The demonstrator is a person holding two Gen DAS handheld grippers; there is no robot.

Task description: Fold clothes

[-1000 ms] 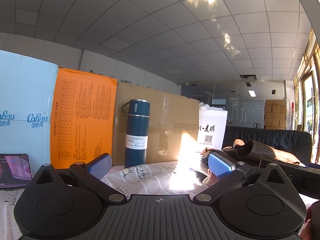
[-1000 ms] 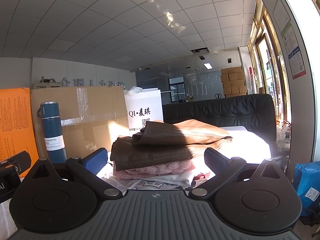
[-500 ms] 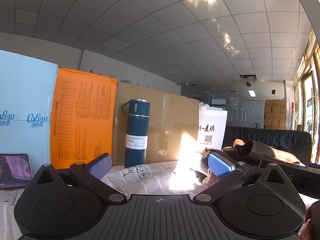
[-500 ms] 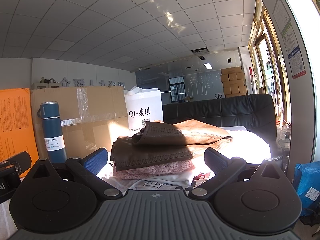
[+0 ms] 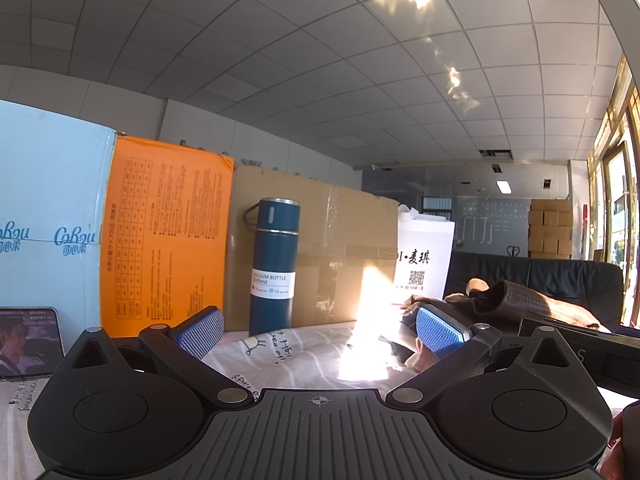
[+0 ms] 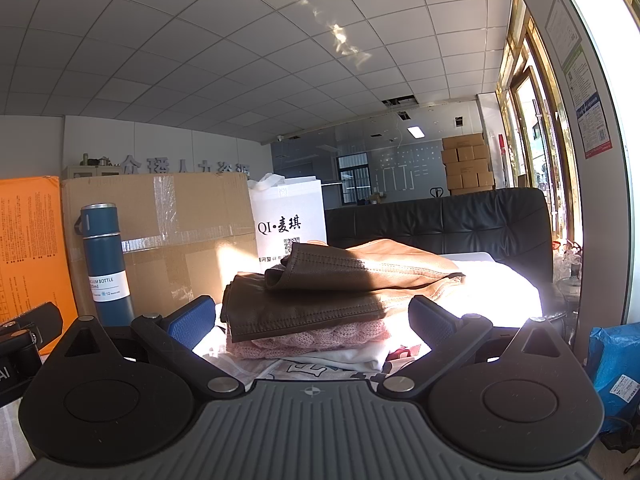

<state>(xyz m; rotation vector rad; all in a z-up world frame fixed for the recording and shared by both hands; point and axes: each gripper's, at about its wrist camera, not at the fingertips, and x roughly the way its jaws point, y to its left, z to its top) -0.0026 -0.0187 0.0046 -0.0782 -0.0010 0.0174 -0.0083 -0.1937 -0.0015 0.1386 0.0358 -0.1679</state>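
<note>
- Gaping wide and holding nothing, the left gripper (image 5: 320, 330) hovers over the printed cloth (image 5: 296, 356).
- Right gripper (image 6: 310, 320), equally spread and empty, faces the stacked clothes (image 6: 320, 304) between its fingers.

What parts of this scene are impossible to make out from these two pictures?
- Bottom of the clothes pile, right wrist view: hidden behind the right tongs; garment count unclear.
- Cloth beyond the left tongs, left wrist view: washed out by sun glare.
- Phone, left wrist view: cut by the left edge.
- Small print on the blue bottle: too small to read.
- Blue bag, right wrist view: partly hidden by the tool body.
</note>
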